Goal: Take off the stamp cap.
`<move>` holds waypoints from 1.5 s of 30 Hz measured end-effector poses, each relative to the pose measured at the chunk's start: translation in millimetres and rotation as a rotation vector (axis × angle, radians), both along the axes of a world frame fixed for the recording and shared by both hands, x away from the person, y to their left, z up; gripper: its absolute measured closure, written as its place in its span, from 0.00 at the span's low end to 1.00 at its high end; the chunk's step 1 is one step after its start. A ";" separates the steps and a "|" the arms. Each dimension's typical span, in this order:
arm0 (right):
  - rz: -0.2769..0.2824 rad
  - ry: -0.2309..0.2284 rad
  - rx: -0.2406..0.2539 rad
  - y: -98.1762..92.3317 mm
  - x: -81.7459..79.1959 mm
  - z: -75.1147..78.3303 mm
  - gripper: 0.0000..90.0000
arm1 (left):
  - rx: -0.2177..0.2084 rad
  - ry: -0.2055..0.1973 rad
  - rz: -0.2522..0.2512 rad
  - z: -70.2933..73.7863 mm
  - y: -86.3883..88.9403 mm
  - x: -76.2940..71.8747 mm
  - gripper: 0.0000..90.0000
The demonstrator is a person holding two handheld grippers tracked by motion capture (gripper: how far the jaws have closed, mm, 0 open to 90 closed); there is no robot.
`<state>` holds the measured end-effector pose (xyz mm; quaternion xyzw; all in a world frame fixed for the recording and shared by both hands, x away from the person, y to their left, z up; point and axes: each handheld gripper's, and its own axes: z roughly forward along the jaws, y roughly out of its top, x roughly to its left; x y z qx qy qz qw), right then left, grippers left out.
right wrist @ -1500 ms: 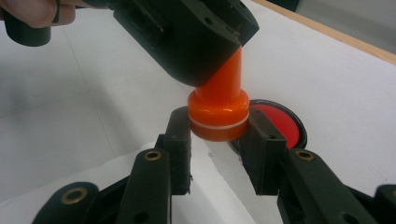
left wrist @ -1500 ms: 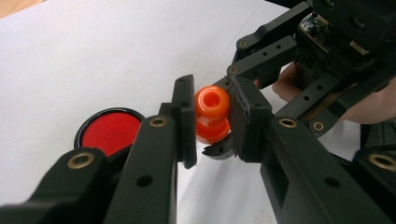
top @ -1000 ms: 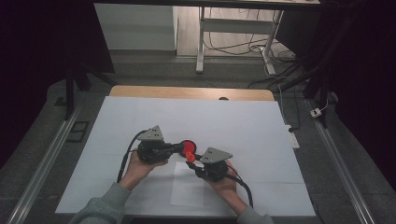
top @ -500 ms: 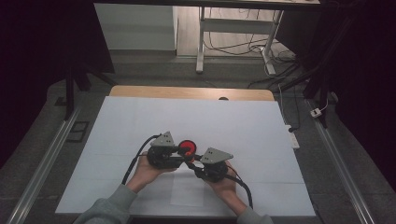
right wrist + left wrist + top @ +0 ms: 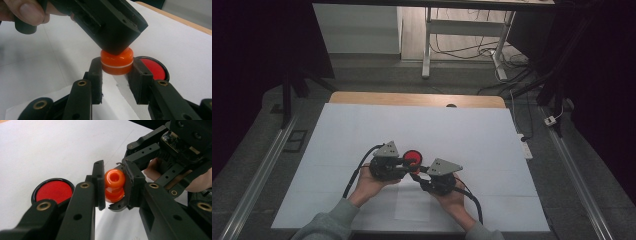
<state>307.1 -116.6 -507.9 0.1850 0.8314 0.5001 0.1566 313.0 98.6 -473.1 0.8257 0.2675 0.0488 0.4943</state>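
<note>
Nearest the person, two grey sleeves come in from the bottom edge of the high view, and each hand holds a black gripper over the near half of a white sheet (image 5: 492, 135) that covers most of the table. The left gripper (image 5: 404, 164) and the right gripper (image 5: 418, 176) meet tip to tip, each topped with a grey three-cornered plate and trailing a black cable towards the person.

Between them sits a small orange plastic piece (image 5: 114, 185), two rounded parts joined at a pale seam, with a hole in one end. In the left gripper view, its own jaws are clamped on the sides of this piece. In the right gripper view, the right gripper's jaws press on the lower part of the same piece (image 5: 116, 62) while the left gripper's jaw covers its top. The piece is held just above the sheet.

Just beyond the jaws a red disc with a black rim (image 5: 413, 157) lies flat on the sheet.

The sheet is plain, with faint fold lines. Past its far edge a strip of wooden tabletop (image 5: 417, 99) shows. Metal rails run along both sides of the table. Farther back the room is dim: grey floor, a white table leg (image 5: 427, 45), loose cables and a white power strip (image 5: 526, 149) on the right.
</note>
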 end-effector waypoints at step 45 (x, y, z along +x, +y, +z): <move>-0.034 0.029 0.009 -12.3 3.3 -5.4 0.72 | -0.095 -0.013 0.041 11.5 22.7 -0.1 0.81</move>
